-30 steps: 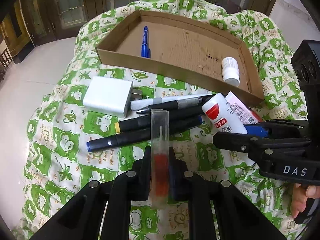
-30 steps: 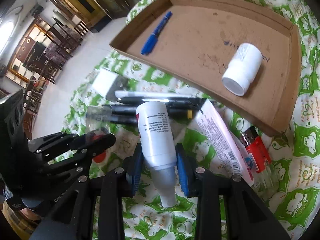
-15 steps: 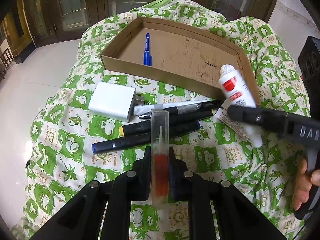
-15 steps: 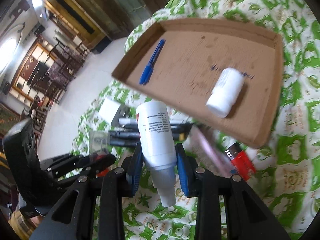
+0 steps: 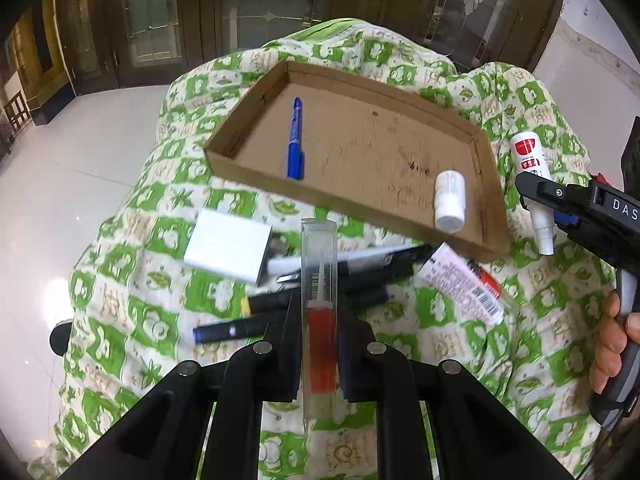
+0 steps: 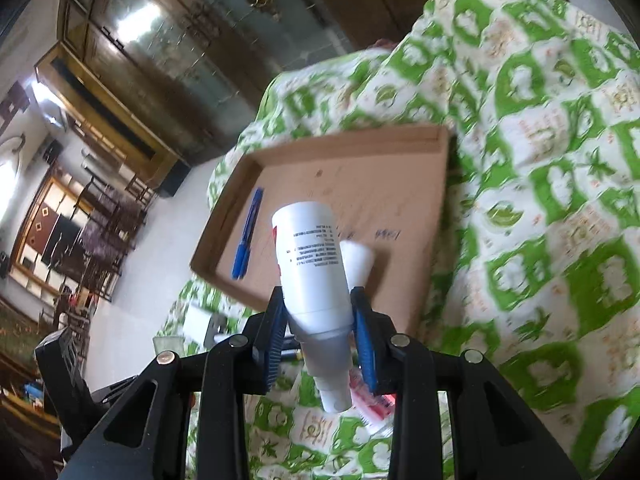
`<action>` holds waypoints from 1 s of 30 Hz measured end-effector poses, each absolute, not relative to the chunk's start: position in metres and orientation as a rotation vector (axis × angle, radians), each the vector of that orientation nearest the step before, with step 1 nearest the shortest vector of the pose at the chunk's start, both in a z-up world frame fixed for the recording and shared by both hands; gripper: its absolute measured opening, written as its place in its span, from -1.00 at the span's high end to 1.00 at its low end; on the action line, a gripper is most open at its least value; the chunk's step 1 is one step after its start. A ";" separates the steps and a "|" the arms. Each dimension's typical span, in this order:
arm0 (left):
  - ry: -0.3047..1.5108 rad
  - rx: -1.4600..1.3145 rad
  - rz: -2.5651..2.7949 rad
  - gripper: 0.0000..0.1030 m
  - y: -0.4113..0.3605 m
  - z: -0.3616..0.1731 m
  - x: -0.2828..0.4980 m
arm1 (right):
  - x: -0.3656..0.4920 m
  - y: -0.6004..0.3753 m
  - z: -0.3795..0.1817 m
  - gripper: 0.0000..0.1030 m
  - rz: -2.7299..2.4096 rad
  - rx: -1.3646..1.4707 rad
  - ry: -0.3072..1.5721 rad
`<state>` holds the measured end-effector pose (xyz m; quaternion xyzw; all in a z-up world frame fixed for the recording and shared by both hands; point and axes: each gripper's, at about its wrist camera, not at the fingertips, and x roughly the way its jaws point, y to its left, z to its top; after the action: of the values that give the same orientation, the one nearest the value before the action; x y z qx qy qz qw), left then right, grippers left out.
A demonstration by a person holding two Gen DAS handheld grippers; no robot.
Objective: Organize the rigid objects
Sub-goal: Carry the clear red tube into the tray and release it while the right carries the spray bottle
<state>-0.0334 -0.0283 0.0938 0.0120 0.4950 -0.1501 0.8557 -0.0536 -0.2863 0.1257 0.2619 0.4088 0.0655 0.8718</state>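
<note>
Left gripper (image 5: 320, 344) clamped on a clear tube (image 5: 319, 280) with red inside, above pens (image 5: 360, 276) on green cloth (image 5: 132, 312); beyond, cardboard tray (image 5: 492, 216) holding blue pen (image 5: 295, 140) and white bottle (image 5: 450, 202).

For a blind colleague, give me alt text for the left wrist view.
The left tongs grip a clear tube with red contents above pens on a green patterned cloth. Beyond, a cardboard tray holds a blue pen and a white bottle.

Green/white cloth (image 5: 132, 300) w/ leaf + cloud print. Brown cardboard tray (image 5: 360, 208). Blue pen (image 5: 295, 140). White bottle (image 6: 312, 268), blk text, red mark. Clear tube (image 5: 319, 304), red inside. White charger (image 5: 228, 246). Blk markers (image 5: 376, 276).
</note>
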 end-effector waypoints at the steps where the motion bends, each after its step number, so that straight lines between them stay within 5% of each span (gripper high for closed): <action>1: 1.037 0.025 -0.319 0.74 -0.030 0.096 -0.031 | -0.052 -0.288 0.128 0.40 0.128 0.543 0.847; 30: 0.976 0.109 -0.354 0.74 -0.087 0.110 0.013 | -0.031 -0.324 0.123 0.40 0.059 0.614 0.830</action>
<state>0.0128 -0.0867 0.1097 0.0520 0.4661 -0.1689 0.8669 -0.0306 -0.3239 0.1231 0.2934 0.3967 0.0281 0.8693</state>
